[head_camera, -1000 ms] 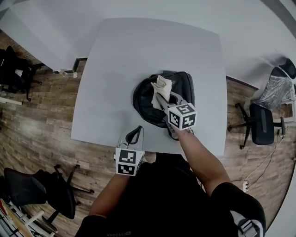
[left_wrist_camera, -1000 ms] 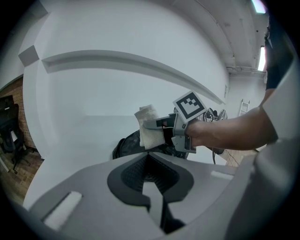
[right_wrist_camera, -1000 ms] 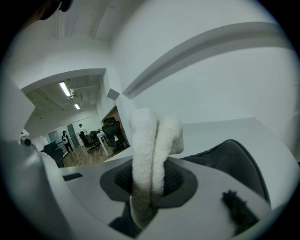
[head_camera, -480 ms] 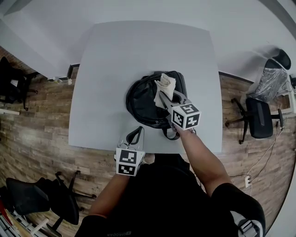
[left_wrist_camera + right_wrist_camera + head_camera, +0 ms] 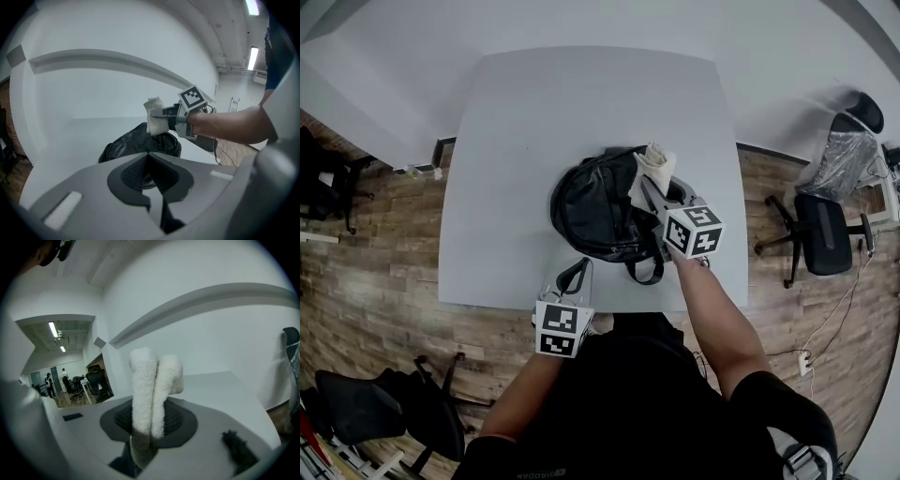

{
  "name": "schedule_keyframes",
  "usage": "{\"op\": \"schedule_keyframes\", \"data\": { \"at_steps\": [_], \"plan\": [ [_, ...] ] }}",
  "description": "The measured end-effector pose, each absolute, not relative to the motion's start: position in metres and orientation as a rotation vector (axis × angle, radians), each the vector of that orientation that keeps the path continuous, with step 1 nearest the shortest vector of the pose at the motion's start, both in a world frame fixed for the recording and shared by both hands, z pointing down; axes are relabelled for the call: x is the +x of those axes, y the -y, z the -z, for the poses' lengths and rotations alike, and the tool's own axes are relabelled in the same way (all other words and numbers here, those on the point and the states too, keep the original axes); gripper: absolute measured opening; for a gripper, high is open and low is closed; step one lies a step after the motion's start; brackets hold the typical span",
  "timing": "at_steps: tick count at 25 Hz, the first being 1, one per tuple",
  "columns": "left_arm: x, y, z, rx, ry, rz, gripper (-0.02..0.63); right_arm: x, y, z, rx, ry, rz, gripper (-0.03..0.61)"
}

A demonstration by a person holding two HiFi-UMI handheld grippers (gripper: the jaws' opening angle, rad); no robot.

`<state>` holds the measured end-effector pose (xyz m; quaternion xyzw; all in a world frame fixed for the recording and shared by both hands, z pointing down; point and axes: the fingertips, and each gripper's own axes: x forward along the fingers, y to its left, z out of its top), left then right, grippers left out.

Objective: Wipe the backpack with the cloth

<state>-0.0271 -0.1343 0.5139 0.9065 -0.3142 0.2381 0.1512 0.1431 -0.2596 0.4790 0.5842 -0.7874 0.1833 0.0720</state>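
Pinching the folded white cloth [image 5: 654, 167], the right claw [image 5: 649, 192] holds it at the far right side of the black backpack [image 5: 592, 211]. Backpack lies by the worktop's [image 5: 525, 131] near edge, right of middle. Left claw [image 5: 572, 277] pressed together, empty, over the near edge, apart from the backpack.

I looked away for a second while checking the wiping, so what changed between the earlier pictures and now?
The right gripper, shut on the cloth, slid to the right across the backpack, from about its middle to its right edge. The left gripper stayed shut and empty by the near edge of the table, and the backpack stayed put.
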Motion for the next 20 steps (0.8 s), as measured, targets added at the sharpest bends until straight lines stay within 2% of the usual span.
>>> {"op": "schedule_keyframes", "data": {
  "at_steps": [20],
  "plan": [
    [-0.04, 0.132, -0.509, 2.623, 0.897, -0.691, 0.006, 0.2, 0.247, -0.457, 1.949, 2.26, -0.48, 0.094]
  ]
}}
